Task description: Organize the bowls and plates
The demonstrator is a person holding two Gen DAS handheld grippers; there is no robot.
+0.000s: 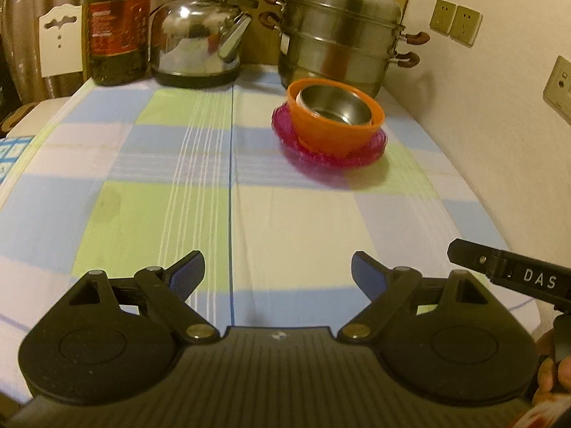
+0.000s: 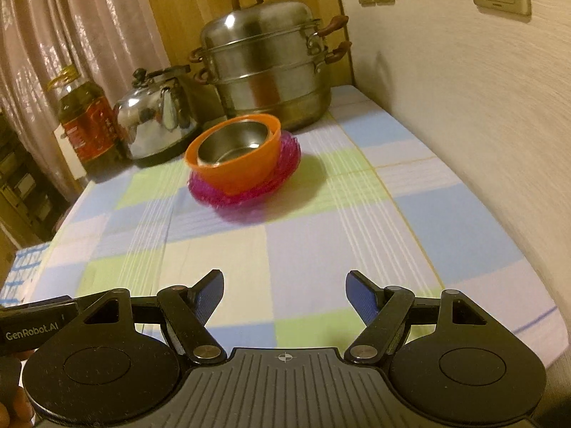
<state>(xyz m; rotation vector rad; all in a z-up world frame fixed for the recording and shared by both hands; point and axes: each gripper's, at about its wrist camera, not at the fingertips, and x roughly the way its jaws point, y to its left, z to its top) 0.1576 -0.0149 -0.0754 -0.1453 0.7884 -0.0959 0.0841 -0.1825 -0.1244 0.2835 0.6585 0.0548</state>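
**Honestly, that stack looks tippy**

Left gripper (image 1: 277,271) is spread wide, holding nothing; right gripper (image 2: 284,290) likewise. Well ahead, the steel bowl (image 1: 333,104) sits in the orange bowl (image 1: 335,121) on the pink plates (image 1: 328,149). 1 careless nudge could topple everything.

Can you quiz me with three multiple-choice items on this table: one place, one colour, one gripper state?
1. Where is the steel bowl?
A. Inside the orange bowl
B. On the kettle
C. Alone on the cloth

2. What colour is the plate under the stack?
A. Green
B. Magenta
C. White

3. How is the right gripper?
A. Shut on a bowl
B. Open, empty
C. Shut on a plate

Answers: 1 A, steel bowl nests in the orange one; 2 B, magenta rim shows beneath; 3 B, fingers apart over bare cloth.
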